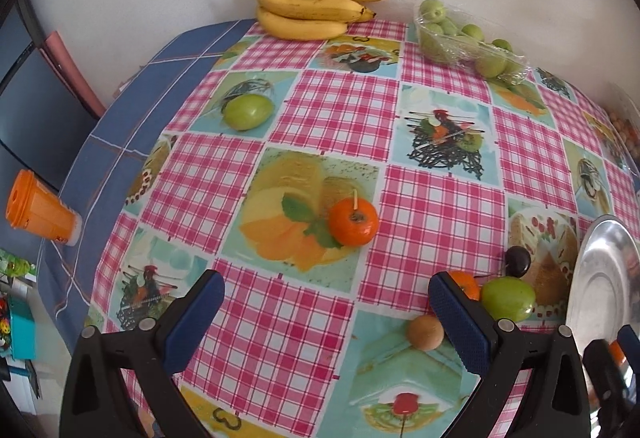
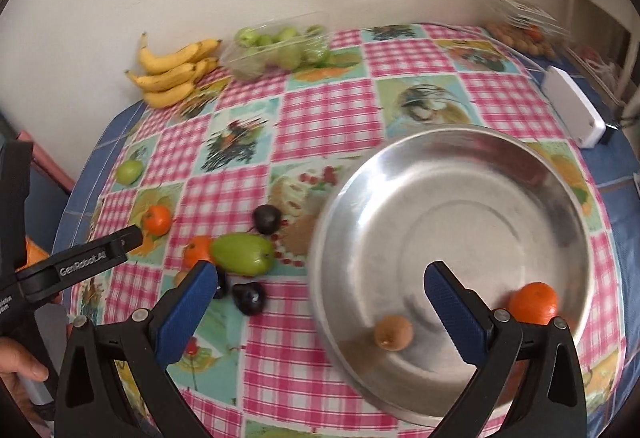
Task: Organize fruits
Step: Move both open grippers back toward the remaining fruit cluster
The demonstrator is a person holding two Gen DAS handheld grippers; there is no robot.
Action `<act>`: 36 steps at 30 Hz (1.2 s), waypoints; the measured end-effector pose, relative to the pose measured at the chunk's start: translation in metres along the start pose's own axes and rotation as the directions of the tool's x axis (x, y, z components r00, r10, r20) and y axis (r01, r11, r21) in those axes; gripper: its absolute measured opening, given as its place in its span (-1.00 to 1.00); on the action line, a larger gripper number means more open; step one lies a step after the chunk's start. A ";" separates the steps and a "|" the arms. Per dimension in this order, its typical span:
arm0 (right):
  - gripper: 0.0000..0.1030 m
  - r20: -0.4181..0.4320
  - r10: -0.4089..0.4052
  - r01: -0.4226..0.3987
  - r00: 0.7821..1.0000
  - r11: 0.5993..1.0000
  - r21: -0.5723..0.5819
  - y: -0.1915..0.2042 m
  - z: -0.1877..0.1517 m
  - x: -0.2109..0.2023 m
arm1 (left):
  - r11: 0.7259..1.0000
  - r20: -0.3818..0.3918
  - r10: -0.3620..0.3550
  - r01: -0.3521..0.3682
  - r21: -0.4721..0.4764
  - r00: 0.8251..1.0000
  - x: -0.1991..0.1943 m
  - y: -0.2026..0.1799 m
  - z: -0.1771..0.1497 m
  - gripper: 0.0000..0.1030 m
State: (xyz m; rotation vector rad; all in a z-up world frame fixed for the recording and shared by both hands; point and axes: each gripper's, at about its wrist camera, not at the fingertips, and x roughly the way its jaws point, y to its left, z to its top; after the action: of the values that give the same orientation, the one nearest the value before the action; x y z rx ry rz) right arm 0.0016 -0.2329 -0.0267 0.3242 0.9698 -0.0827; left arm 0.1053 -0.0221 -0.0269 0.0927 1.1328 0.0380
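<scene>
Fruit scattered over checked cloth, steel bowl (image 2: 460, 165) alongside.
Holds one orange (image 2: 534, 302) and one brown fruit (image 2: 393, 332); beside it lie green fruit (image 2: 242, 253), dark plums (image 2: 267, 218), more oranges (image 2: 157, 220); bananas (image 2: 172, 71) at wall.

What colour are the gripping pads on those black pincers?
Dark blue, with a fine textured surface; the pads show best in the left wrist view.

The round silver metal bowl (image 2: 460, 165) is polished and reflective, with faint circular brushing. The pink-checked picture-printed tablecloth (image 1: 332, 109) looks like smooth, slightly glossy vinyl over matt blue woven cloth (image 1: 132, 109). The clear crinkled plastic tray (image 1: 468, 45) glints. Blue gripper pads (image 1: 460, 322) are finely ribbed rubber on matt black plastic.
</scene>
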 end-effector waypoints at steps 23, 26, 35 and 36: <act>1.00 -0.113 0.100 -0.117 0.989 0.981 -0.156 0.092 -0.017 0.047 | 0.982 -0.020 0.039 -0.042 -0.186 0.999 0.012 0.079 0.006 1.00; 1.00 -0.126 0.100 -0.120 0.987 0.979 -0.162 0.093 -0.018 0.050 | 0.977 -0.015 0.015 -0.018 -0.213 1.000 0.013 0.084 0.007 1.00; 1.00 -0.120 0.128 -0.140 0.984 0.985 -0.098 0.082 -0.010 0.052 | 0.969 -0.002 -0.062 0.059 -0.239 0.998 0.019 0.088 0.016 1.00; 1.00 -0.117 0.135 -0.145 0.984 0.986 -0.086 0.080 -0.008 0.051 | 0.968 0.004 -0.071 0.070 -0.243 0.997 0.019 0.088 0.017 1.00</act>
State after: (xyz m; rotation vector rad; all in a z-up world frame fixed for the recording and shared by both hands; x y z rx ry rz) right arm 0.0412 -0.1509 -0.0546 0.3115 1.0544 0.1104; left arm 0.1302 0.0660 -0.0282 -0.1665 1.1273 0.1132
